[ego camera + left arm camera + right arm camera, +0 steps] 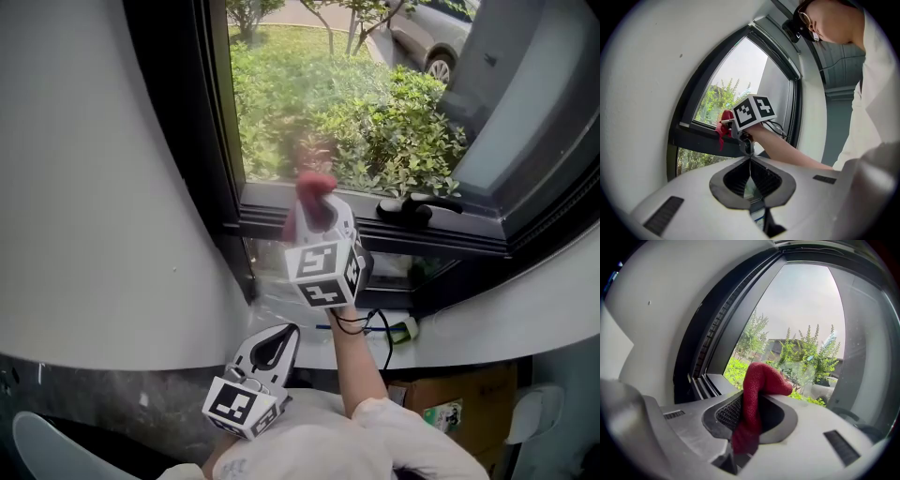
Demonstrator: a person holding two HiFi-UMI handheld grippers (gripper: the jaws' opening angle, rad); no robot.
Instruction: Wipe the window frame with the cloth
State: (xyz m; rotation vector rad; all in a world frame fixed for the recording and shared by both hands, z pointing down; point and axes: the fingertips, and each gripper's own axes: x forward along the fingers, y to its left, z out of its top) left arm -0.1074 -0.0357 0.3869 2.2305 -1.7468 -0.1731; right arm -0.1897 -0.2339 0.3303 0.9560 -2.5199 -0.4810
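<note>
The dark red cloth is clamped in my right gripper, which is shut on it and raised to the black window frame at its lower rail. In the right gripper view the cloth folds over the jaws of the right gripper, with the frame's corner tracks just beyond to the left. Whether the cloth touches the rail I cannot tell. My left gripper hangs low near the person's body, shut and empty. From the left gripper view, the cloth and the frame lie ahead.
A black window handle sits on the lower rail right of the cloth. The opened sash angles in at the right. The white sill runs below, with a cable on it. A cardboard box stands underneath. The white wall is left.
</note>
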